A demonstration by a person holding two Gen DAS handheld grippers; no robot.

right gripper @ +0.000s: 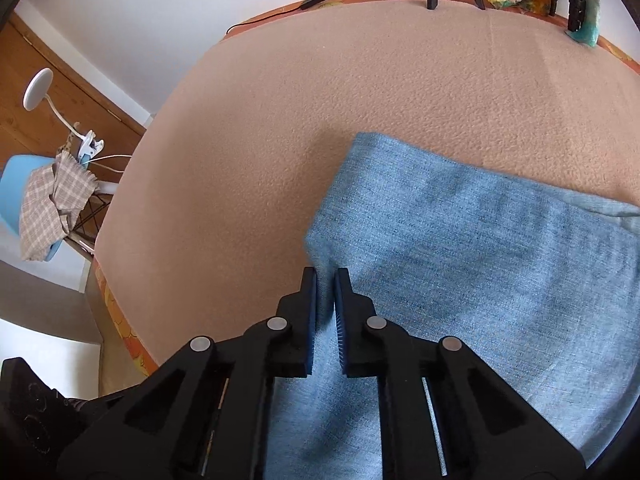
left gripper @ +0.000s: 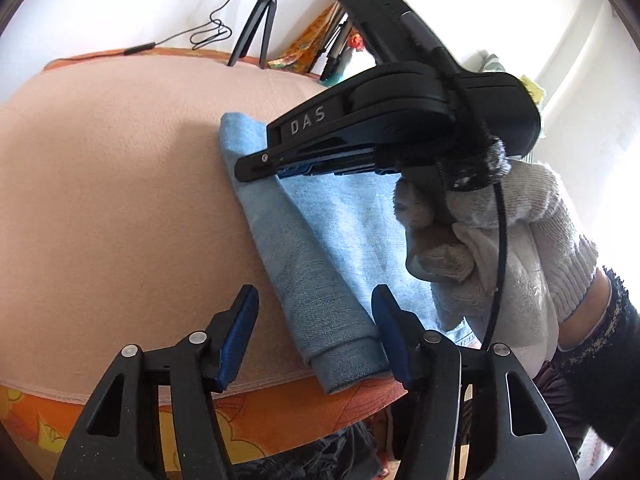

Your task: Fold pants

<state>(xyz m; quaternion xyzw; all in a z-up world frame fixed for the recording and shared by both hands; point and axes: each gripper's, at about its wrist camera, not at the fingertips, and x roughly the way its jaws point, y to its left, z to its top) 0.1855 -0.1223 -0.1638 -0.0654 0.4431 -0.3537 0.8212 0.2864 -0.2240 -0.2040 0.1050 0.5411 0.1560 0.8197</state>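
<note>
The folded pants (right gripper: 460, 264) are pinched at one edge by the right tongs (right gripper: 325, 280); the left tongs (left gripper: 314, 312) are held spread over the near end, on the pink surface (left gripper: 120, 200).

Home bedroom (blanket-covered bed (right gripper: 320, 100); wardrobe (right gripper: 60, 92))

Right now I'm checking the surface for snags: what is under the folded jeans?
The folded jeans lie on a peach blanket, near its front edge; an orange patterned sheet shows below. The blanket directly beneath the denim is covered, so snags there cannot be seen.

Tripod (left gripper: 260, 20), blue chair (right gripper: 16, 188), clip lamp (right gripper: 38, 88)
</note>
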